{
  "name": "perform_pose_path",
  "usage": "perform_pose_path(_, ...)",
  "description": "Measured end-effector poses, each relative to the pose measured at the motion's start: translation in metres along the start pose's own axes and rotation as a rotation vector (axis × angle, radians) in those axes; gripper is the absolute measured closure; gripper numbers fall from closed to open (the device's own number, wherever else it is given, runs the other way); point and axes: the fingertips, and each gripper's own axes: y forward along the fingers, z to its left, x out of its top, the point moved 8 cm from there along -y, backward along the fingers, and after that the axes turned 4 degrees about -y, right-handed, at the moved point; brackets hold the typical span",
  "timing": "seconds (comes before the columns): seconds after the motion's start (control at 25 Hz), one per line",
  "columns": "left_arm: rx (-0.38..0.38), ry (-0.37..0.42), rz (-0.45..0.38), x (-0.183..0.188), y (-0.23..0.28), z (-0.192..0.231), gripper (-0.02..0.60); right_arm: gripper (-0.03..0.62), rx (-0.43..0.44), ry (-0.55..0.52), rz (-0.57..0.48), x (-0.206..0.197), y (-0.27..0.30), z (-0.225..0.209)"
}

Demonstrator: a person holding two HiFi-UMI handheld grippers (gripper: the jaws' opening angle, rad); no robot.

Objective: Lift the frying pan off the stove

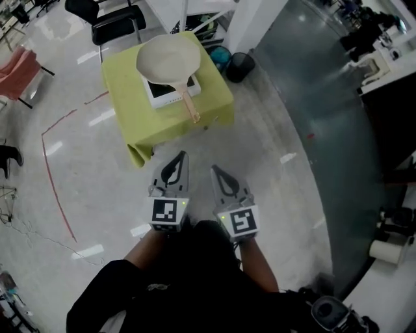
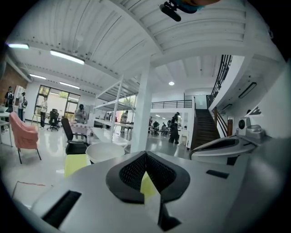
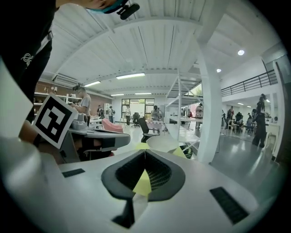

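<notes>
A cream frying pan [image 1: 168,60] with a wooden handle [image 1: 190,106] rests on a white stove [image 1: 173,90] atop a small table with a yellow-green cloth [image 1: 133,104]. Both grippers hang side by side well short of the table, over the floor. My left gripper [image 1: 182,155] is shut with nothing in it, and so is my right gripper [image 1: 214,168]. In the left gripper view the pan [image 2: 105,151] shows beyond the shut jaws. The right gripper view has the pan [image 3: 163,142] just past the jaw tips, with the left gripper [image 3: 86,136] beside them.
A black office chair [image 1: 110,19] stands behind the table, and a black bin [image 1: 240,66] sits at its right. A pink chair [image 1: 18,71] is at the far left. Red tape lines [image 1: 52,175] mark the floor. A white pillar [image 2: 141,109] rises behind the table.
</notes>
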Motion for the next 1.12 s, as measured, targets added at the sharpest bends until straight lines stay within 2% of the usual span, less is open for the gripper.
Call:
perform_pose_path(0.24,0.071,-0.034,0.046,-0.011,0.014,-0.001,0.538,0.579,0.099,-0.006,0.046,-0.011,0.024,-0.02)
perform_pose_path(0.36,0.121,-0.012,0.035,-0.014,0.029,-0.003,0.538,0.579,0.174,-0.022,0.039,-0.017,0.039,-0.036)
perform_pose_path(0.68,0.258,-0.057,0.033,-0.021,0.058,-0.029,0.538,0.579,0.333,-0.027,0.016,-0.034,0.054,-0.084)
perform_pose_path(0.92,0.275,-0.119,0.085,-0.034,0.072,-0.038,0.538,0.579,0.37,-0.001,0.031,-0.056,0.065,-0.113)
perform_pose_path(1.12,0.285,-0.12,0.104,-0.04,0.09,-0.025,0.538,0.579,0.362,0.04,0.058,-0.058,0.086,-0.125)
